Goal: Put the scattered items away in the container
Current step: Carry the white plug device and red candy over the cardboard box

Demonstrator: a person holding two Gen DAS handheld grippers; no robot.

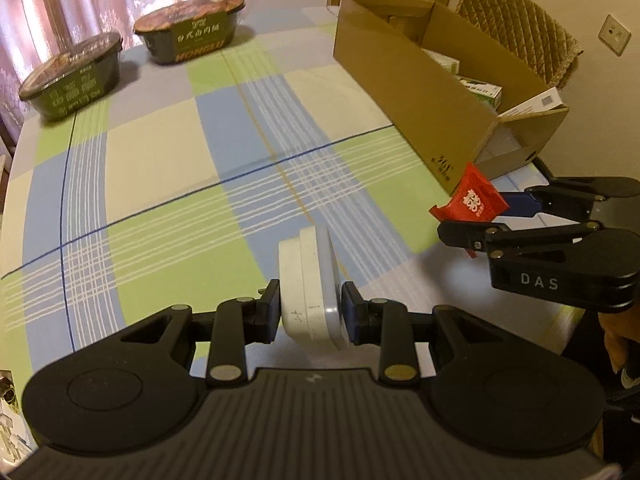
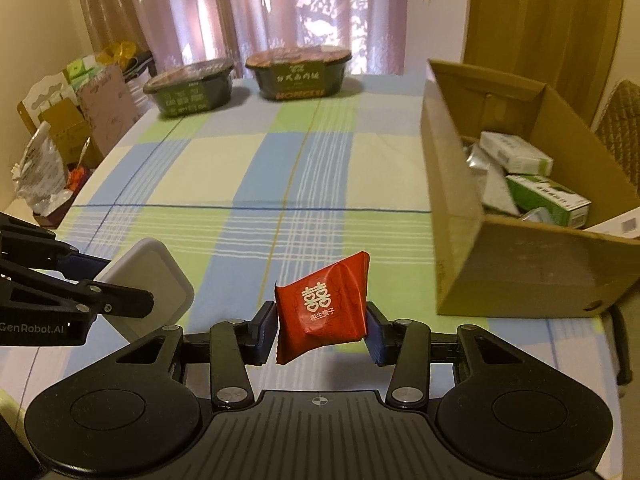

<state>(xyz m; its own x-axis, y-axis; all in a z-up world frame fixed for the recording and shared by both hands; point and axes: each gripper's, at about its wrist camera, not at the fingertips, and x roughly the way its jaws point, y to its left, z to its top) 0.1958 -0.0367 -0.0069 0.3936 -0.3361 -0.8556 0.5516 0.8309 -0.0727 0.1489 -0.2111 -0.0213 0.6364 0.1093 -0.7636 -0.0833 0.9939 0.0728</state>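
1. Nearest in the left wrist view, the left gripper [image 1: 310, 312] is clenched on a white rounded-square case [image 1: 310, 288], which stands on edge between the blue pads and is lifted clear of the checked tablecloth [image 1: 160, 184].
2. Nearest in the right wrist view, the right gripper [image 2: 322, 322] is clamped on a red packet [image 2: 322, 308] with white double-happiness characters; the packet sits tilted between the pads, above the cloth.
3. Each tool shows in the other's camera: the right gripper and its red packet sit at about three o'clock in the left view, and the left gripper with the white case sits at about nine o'clock in the right view. The two tools are near each other but apart.
4. Further on, at about two o'clock from the right gripper, an open cardboard box [image 2: 452, 216] stands on the table, near the red packet. Inside lie green-and-white cartons [image 2: 548, 198] and some silvery packets, heaped loosely.
5. Across the table at about eleven o'clock, two dark instant-noodle bowls [image 2: 192, 88] [image 2: 298, 74] sit side by side, lids on, near the far edge.
6. Behind them hang pinkish curtains [image 2: 280, 12].
7. Off the table's left side at about ten o'clock is a clutter of bags and cartons [image 2: 76, 112]; I cannot tell what they hold.
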